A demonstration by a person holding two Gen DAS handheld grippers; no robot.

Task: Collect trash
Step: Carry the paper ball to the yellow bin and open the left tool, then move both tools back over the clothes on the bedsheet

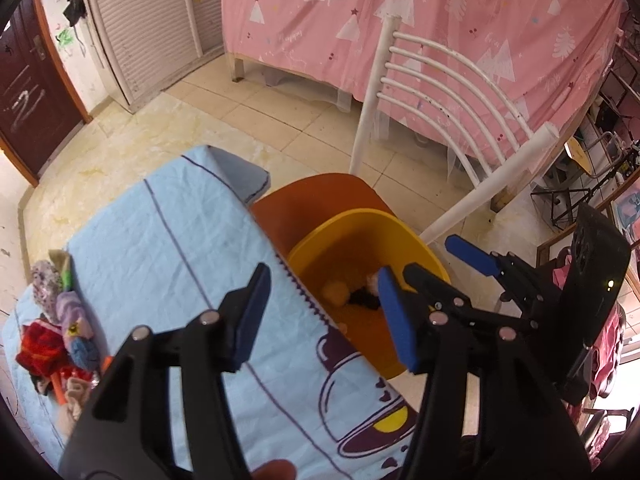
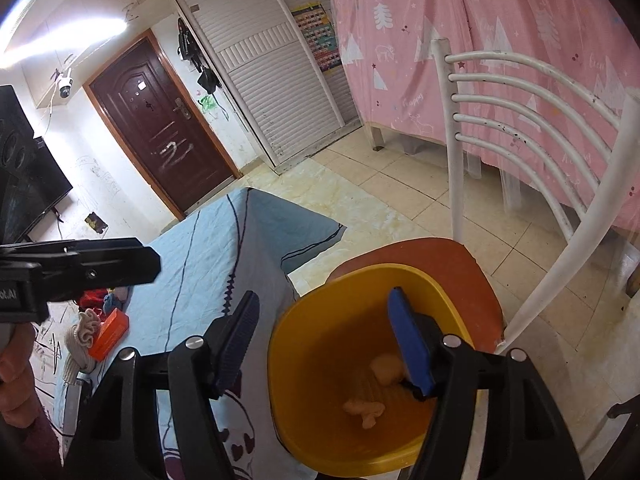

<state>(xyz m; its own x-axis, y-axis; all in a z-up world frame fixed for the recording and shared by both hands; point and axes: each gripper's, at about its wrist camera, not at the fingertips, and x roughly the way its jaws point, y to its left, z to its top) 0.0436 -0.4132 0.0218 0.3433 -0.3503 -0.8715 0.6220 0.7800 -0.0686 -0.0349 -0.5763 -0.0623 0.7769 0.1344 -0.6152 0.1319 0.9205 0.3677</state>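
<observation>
While both grippers hang above the yellow bin (image 2: 316,364), neither holds anything. Left gripper (image 1: 324,312): jaws spread wide apart, nothing between the blue pads; one finger sits over the edge of the light-blue tablecloth (image 1: 168,248), the other over the bin rim. Right gripper (image 2: 328,340): jaws likewise wide apart and empty, with the right-hand finger (image 2: 412,344) inside the outline of the bin opening and the left-hand finger over the cloth edge. In the left wrist view, the right gripper appears at the right side of the frame, beside the bin.

The bin stands on the orange seat (image 2: 476,280) of a white metal chair (image 2: 520,120), just beside the table. Trash already lies at the bin bottom: two pale, crumpled pieces (image 2: 366,410) show in the right wrist view, and the left wrist view adds a dark piece (image 1: 364,299) between a pale lump and a whitish scrap.

On the far-left part of the table lies a group of items well apart from the bin: a red knitted piece (image 1: 38,346), a purple soft item (image 1: 74,316), an orange box (image 2: 110,334) and a cream ruffled cloth (image 2: 82,334).

A pink curtain (image 2: 500,40) with white tree prints hangs behind the chair. A dark brown door (image 2: 160,132) stands across the tiled floor.
</observation>
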